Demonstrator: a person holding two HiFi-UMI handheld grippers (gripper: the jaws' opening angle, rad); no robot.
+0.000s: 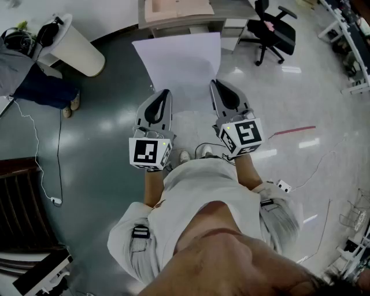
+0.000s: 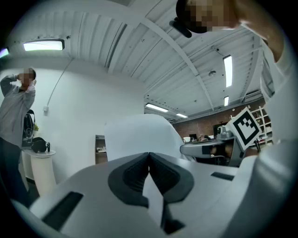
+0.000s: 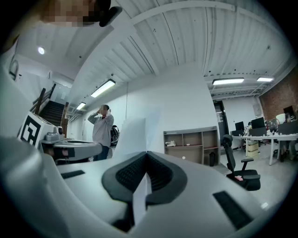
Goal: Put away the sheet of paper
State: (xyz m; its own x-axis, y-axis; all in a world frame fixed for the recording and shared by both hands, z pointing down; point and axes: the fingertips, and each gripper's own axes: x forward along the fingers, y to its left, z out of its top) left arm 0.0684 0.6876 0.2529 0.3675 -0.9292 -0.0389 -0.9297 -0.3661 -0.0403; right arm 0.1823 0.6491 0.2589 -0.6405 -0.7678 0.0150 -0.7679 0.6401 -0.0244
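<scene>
Left gripper [image 1: 165, 92] and right gripper [image 1: 215, 84], jaws closed, pinch the sheet of paper's [image 1: 182, 60] near edge.

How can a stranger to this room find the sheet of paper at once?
Start at the wooden shelf unit by the black office chair. Before it, the sheet of paper is held in the air, its near edge pinched by the left gripper and right gripper. It is the only large flat white thing there.

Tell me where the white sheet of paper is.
Head view, upper centre: the white sheet of paper is held in the air, its near edge pinched by the left claw and the right claw.
</scene>
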